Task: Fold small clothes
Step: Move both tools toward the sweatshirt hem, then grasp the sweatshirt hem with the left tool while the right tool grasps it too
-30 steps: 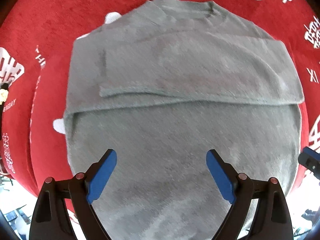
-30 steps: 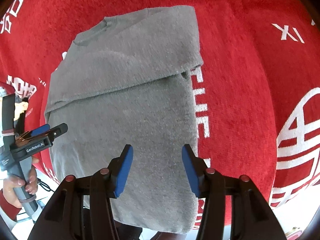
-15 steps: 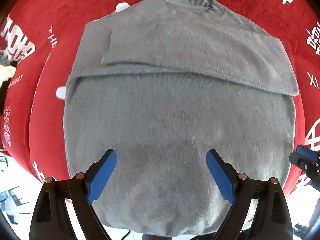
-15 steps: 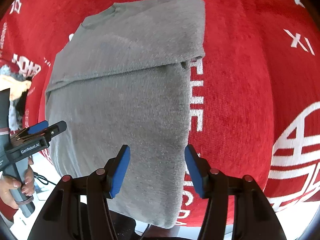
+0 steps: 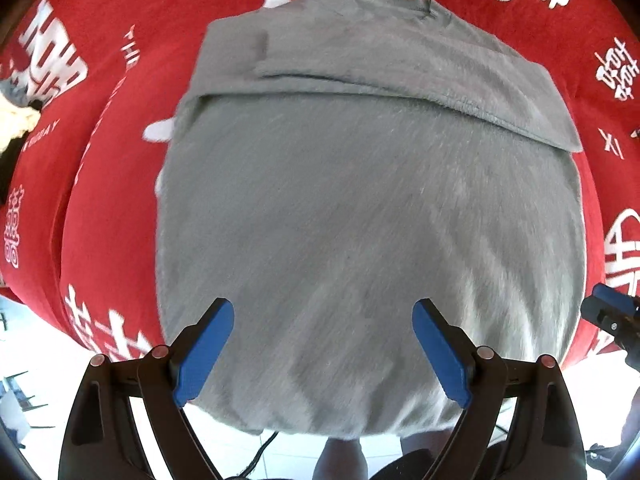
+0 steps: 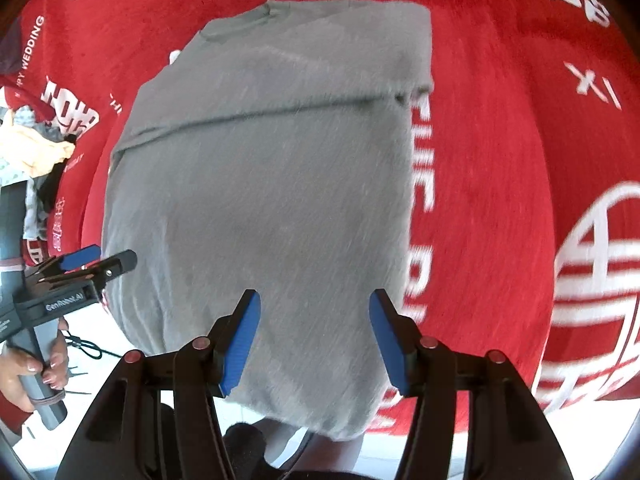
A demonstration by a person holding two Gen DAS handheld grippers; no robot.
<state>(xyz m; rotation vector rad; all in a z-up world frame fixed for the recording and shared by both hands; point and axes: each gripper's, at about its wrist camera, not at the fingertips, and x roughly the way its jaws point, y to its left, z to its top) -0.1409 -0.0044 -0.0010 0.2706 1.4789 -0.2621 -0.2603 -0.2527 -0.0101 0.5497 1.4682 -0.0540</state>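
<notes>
A grey sweater lies flat on the red cloth, collar at the far end, both sleeves folded across the chest. Its hem hangs a little over the near table edge. It also shows in the right wrist view. My left gripper is open and empty above the hem, near its left half. My right gripper is open and empty above the hem near the sweater's right edge. The left gripper also shows in the right wrist view, and a tip of the right gripper shows in the left wrist view.
A red cloth with white lettering covers the table. A pile of other clothes lies at the far left. The near table edge runs just below the hem, with white floor beyond.
Both grippers have drawn back toward the near edge of the table, so the sweater's hem and the floor come into view. The sweater has not moved. Both stay open.
</notes>
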